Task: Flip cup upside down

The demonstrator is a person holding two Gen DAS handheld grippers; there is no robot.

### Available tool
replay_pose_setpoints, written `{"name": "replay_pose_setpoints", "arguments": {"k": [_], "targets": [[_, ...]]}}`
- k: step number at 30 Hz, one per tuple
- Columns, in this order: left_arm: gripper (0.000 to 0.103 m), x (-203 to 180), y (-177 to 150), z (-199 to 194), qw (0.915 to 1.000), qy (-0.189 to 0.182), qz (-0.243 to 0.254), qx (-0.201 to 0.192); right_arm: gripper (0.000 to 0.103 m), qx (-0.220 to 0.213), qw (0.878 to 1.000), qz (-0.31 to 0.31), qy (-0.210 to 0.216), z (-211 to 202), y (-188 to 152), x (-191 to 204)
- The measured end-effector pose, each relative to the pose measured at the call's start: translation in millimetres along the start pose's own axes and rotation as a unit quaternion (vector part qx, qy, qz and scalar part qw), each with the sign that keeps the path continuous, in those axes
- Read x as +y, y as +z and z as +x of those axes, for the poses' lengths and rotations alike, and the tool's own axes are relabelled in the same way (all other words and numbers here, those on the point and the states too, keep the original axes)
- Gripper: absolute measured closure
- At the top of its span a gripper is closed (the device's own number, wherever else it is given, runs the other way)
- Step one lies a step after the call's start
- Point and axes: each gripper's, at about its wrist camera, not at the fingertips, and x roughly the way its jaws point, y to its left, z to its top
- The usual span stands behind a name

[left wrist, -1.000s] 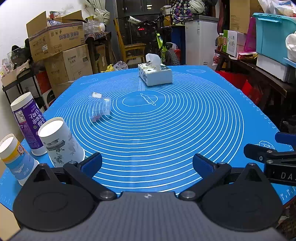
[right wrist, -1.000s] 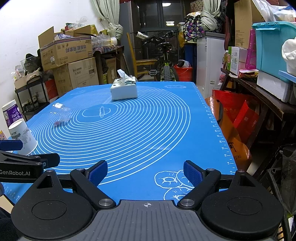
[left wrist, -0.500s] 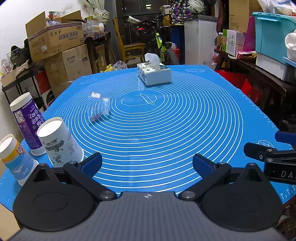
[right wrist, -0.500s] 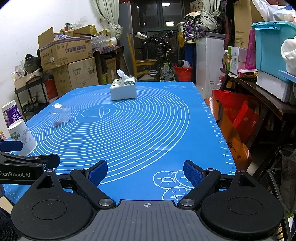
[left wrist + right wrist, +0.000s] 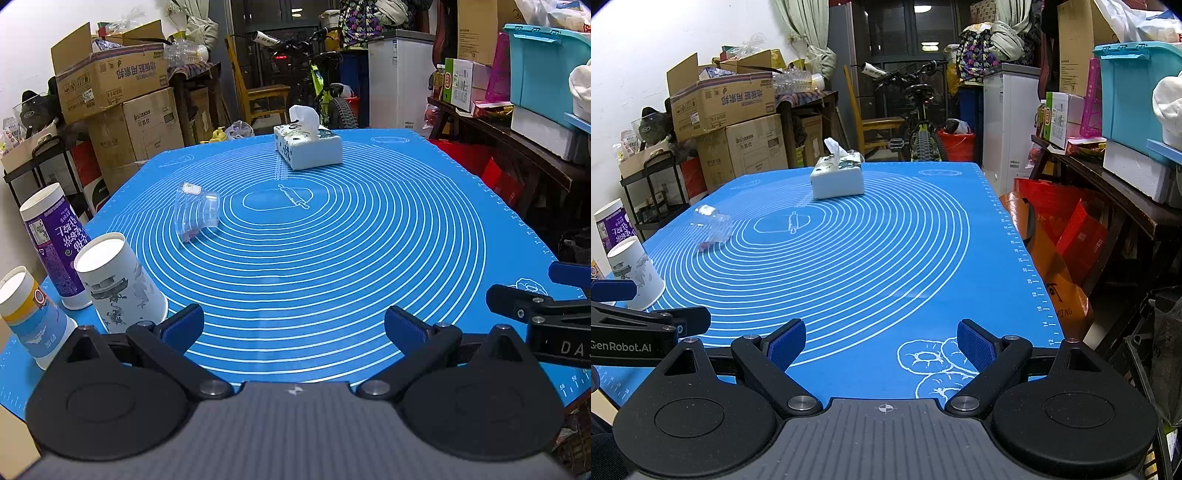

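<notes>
A white paper cup with a grey print (image 5: 120, 286) stands upside down, wide end on the blue mat (image 5: 332, 251), at the near left; it also shows in the right wrist view (image 5: 635, 273). My left gripper (image 5: 293, 325) is open and empty, its left finger just right of that cup. My right gripper (image 5: 881, 341) is open and empty over the mat's near right edge. A purple cup (image 5: 55, 243) and a yellow-and-blue cup (image 5: 31, 317) stand to the left of the white cup.
A clear plastic cup (image 5: 197, 212) lies on its side left of the mat's centre. A tissue box (image 5: 308, 146) stands at the far middle. Cardboard boxes (image 5: 114, 81), a bicycle and loaded shelves surround the table.
</notes>
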Motion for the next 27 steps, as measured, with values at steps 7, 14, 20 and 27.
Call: {"name": "replay_pose_setpoints", "arguments": {"k": [7,14,20,27], "targets": [[0.000,-0.2,-0.1,0.0,1.0000,0.000,0.000,0.000,0.013,0.002,1.000,-0.001,0.000,3.8,-3.1,1.4],[0.000,-0.3,0.2,-0.1,1.0000,0.000,0.000,0.000,0.013,0.002,1.000,0.000,0.000,4.1,-3.6,1.1],[0.001,-0.4,0.3,-0.1,1.0000,0.000,0.000,0.000,0.013,0.002,1.000,0.000,0.000,3.0,-2.3,0.1],[0.000,-0.5,0.5,-0.2,1.0000,0.000,0.000,0.000,0.013,0.002,1.000,0.000,0.000,3.8,-3.3,0.5]]}}
